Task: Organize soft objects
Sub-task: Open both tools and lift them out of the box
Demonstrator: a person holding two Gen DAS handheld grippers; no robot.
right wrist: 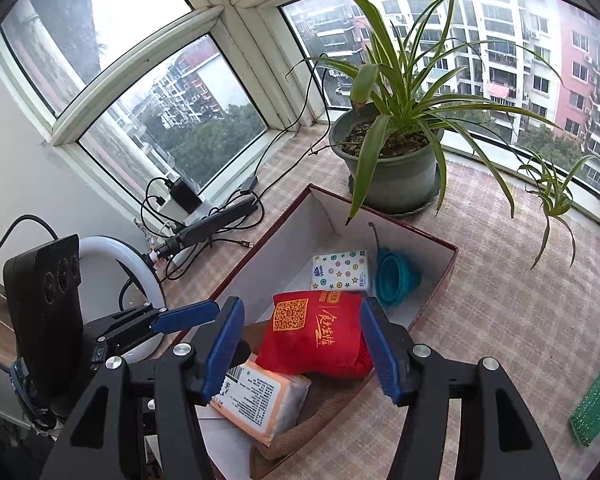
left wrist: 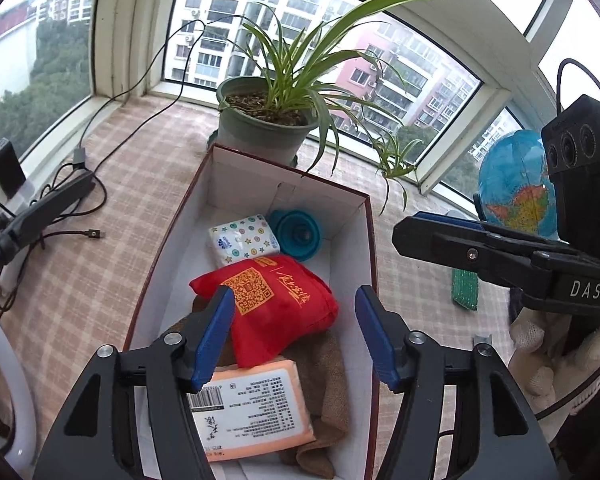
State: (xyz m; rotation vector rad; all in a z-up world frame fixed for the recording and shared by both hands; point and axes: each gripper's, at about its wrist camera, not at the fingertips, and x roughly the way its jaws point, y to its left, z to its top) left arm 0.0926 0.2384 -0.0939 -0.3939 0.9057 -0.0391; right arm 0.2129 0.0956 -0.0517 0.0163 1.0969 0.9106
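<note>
Soft objects fill a white-lined box [left wrist: 348,248] with dark red outer walls, standing on a checked tabletop [left wrist: 100,264] by the window. A plump red pouch [left wrist: 276,304] printed with an orange QR code and script lies in the middle, overlapping an orange tissue pack [left wrist: 256,404] with a barcode label. Both rest on a brown cloth [left wrist: 328,384]. Toward the far end sit a white tissue pack [left wrist: 244,240] patterned with stars and rings and, just beside it, a teal collapsible cup [left wrist: 296,236]. The left hand-held gripper [left wrist: 296,336] hovers over the box, spread wide and empty. The right hand-held gripper [right wrist: 302,348] is likewise spread, holding nothing. A green sponge [right wrist: 598,400] lies on the tabletop outside the box.
</note>
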